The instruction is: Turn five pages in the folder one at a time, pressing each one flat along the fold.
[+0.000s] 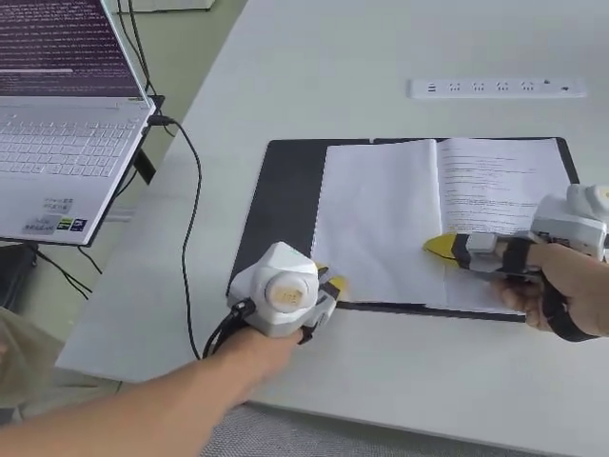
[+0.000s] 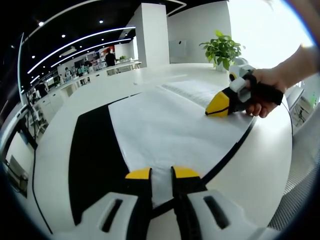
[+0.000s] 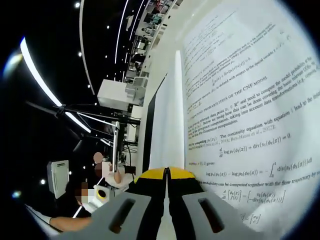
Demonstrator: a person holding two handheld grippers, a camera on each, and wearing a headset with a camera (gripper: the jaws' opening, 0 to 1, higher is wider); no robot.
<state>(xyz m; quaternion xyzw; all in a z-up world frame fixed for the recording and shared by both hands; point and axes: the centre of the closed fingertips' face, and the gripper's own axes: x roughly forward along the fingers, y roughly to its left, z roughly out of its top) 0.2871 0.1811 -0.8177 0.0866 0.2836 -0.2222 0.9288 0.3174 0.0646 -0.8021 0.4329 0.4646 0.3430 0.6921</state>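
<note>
Here, a matte black folder point(image 1: 285, 200) is laid open on the smooth white table point(image 1: 381, 57), with a blank white sheet point(image 1: 381, 209) on its left and a densely printed sheet point(image 1: 495, 181) on its right. The left gripper point(image 2: 161, 173) is held at the blank sheet's near edge, its yellow-tipped jaws slightly apart. The right gripper point(image 3: 166, 172) is set by the fold with its jaws together. A long white power strip point(image 1: 495, 88) is seen beyond the folder, a laptop point(image 1: 57, 114) to the left, and a potted plant point(image 2: 221, 48) in the bright open office.

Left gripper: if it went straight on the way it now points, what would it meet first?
Probably the blank page, at whose near edge the left gripper sits; farther on, the right gripper.
</note>
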